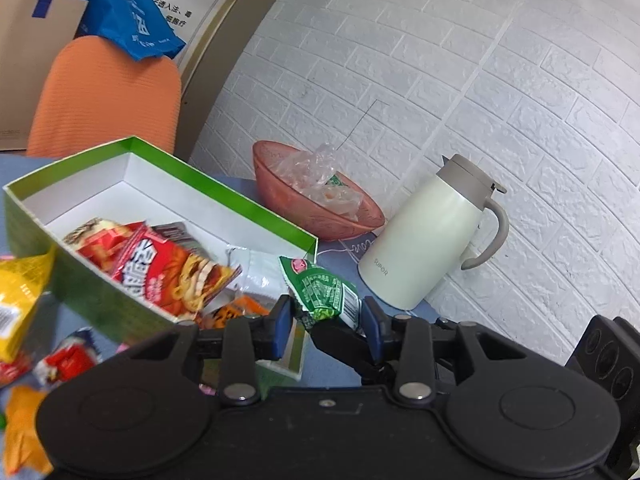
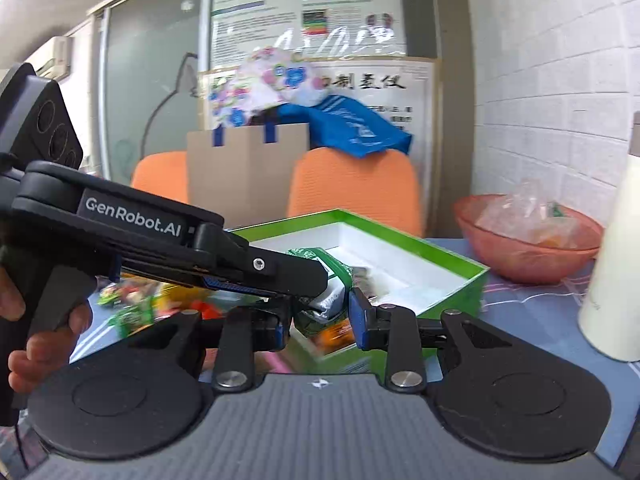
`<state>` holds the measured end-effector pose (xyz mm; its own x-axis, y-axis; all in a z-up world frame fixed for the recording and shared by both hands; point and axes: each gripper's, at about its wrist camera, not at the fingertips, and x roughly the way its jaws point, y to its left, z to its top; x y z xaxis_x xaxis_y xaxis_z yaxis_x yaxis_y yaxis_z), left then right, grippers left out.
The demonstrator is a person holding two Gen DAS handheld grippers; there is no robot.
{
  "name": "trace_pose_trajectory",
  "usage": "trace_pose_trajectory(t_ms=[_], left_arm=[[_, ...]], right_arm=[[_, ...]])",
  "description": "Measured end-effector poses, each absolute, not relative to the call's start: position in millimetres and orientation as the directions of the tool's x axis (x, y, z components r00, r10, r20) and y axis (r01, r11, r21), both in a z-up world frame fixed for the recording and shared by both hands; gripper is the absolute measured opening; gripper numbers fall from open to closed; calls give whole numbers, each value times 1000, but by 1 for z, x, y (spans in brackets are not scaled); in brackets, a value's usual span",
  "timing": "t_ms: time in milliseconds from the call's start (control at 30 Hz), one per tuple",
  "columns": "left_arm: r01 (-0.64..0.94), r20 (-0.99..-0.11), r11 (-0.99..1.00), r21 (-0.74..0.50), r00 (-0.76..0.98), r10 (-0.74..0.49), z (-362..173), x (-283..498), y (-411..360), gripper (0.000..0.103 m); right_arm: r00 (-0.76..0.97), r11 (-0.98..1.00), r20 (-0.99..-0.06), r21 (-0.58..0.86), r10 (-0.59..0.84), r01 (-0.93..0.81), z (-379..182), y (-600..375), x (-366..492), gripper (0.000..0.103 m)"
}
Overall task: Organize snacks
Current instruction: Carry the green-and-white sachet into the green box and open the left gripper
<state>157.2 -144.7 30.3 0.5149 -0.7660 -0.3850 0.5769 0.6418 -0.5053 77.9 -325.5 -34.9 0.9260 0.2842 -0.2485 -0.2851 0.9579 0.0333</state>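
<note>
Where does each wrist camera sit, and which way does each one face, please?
Left wrist: sits on the left gripper, faces box, bowl, jug and brick wall; own fingers flank a green packet.
Right wrist: sits on the right gripper, faces box, orange chairs, posters; own fingers show, plus the left gripper and the hand holding it.
Shared: box, bowl, packet, jug.

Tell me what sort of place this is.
Probably an office or lab break corner, not a home kitchen: research-style posters on the wall, orange office chairs, and a table holding a thermal carafe and a green snack box.
</note>
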Motion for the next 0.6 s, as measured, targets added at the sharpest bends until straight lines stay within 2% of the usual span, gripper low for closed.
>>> trace_pose_trajectory(t_ms=[433,467,500,533,600], left_arm=[[559,-451,693,-455,526,-721,23,219,-178,54],[554,-463,703,-446,530,-711,21,221,-180,62],[548,-477,715,-435,533,-699,18,221,-180,83],[540,-494,730,-419,538,-683,16,221,-179,100],[519,-491,763,-386,585,-646,15,212,-174,103]], right_arm=[[944,966,-219,134,247,-222,-48,-350,138,53],[941,964,-224,146,252,-224,-51,-350,142,53],[940,962,-226,152,257,-226,-54,-349,145,54],[938,963,-233,148,257,-227,-59,-347,147,59],[941,972,-247,113,230,-207,-66,-341,148,72]])
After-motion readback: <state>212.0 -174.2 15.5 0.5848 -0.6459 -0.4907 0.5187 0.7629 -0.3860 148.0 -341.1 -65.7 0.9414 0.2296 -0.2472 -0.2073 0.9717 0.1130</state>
